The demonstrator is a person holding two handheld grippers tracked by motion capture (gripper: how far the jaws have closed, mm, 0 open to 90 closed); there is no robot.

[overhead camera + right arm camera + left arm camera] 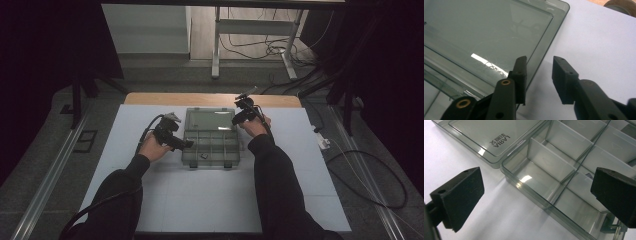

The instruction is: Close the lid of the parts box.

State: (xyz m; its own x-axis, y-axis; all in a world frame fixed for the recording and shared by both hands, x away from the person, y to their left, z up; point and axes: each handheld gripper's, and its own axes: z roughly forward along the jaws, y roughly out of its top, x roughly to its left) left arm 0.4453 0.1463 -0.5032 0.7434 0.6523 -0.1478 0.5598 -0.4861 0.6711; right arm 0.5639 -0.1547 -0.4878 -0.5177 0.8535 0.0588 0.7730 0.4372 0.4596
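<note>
A clear plastic organizer box [210, 145] is seen lying open at the middle of the white table [300, 200], its lid [210, 120] folded flat on the far side. The left gripper [186, 144] is held at the box's left wall, its jaws spread wide with that wall between them and nothing pressed. The right gripper [235, 120] is set at the lid's right edge [541, 60]; its jaws are narrowed, one pad over the lid and one outside on the table, and a gap remains, so the edge is judged not yet pinched. The step in hand is taken to be closing the lid. It would be done well if the edge were gripped squarely and shallowly, the tray [544, 170] steadied from the left, and the lid swung over its hinge in an even arc without the box being dragged.
</note>
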